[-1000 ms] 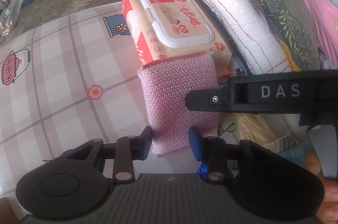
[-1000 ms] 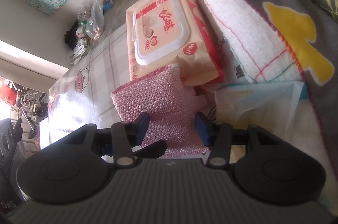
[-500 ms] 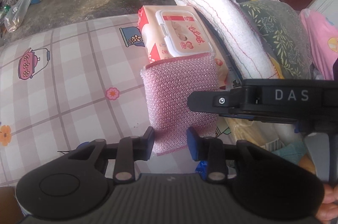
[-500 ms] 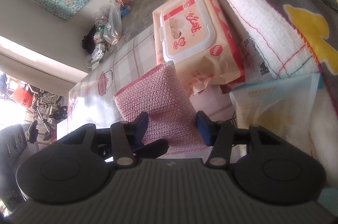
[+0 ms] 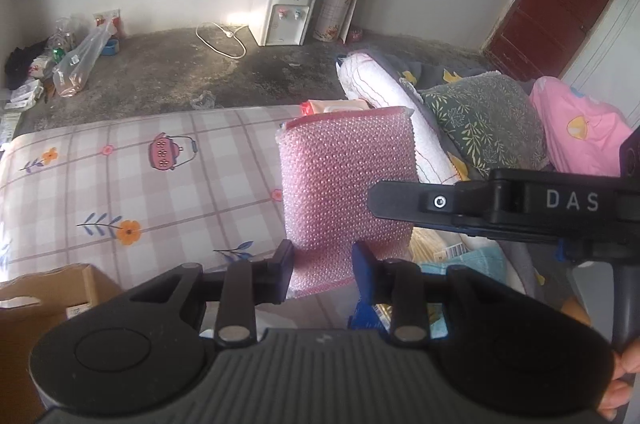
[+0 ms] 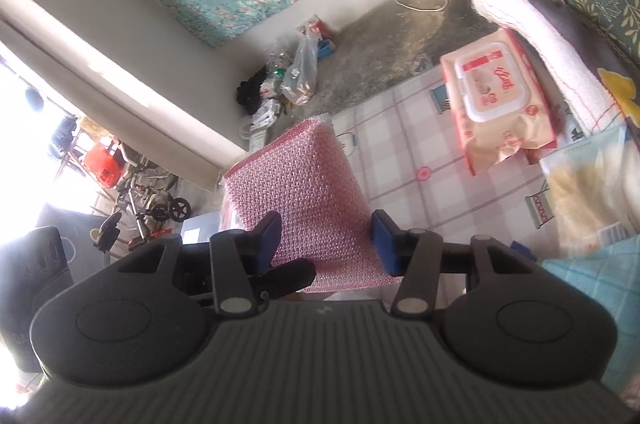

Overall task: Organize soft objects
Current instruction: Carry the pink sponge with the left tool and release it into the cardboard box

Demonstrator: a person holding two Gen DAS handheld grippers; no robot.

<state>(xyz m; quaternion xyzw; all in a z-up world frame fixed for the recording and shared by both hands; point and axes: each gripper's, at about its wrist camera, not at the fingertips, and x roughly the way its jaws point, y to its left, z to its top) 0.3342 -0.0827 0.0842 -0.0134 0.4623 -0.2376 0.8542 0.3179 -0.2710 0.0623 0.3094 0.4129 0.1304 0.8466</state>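
Your left gripper (image 5: 322, 266) has its jaws clenched on the near end of the pink sponge pad (image 5: 346, 184), and the pad is pinched in where they press. Your right gripper (image 6: 326, 244) grasps the same pad (image 6: 296, 192) with its jaws clenched on the two sides; in the left wrist view it (image 5: 500, 204) comes in from the right, across the pad. The pad is up in the air between both grippers, over the checked mat (image 5: 120, 184) with teapots and flowers, and it touches nothing else.

A cardboard box (image 5: 44, 304) is at the near left corner of the mat. The pack of wet wipes (image 6: 496, 96) lies at the far right corner of the mat, just beside the rolled white blanket (image 5: 384, 104). Behind the blanket are a green leaf cushion (image 5: 488, 120) and a pink pillow (image 5: 580, 132). Far away, on the floor by the wall, stands a water dispenser (image 5: 286, 4).
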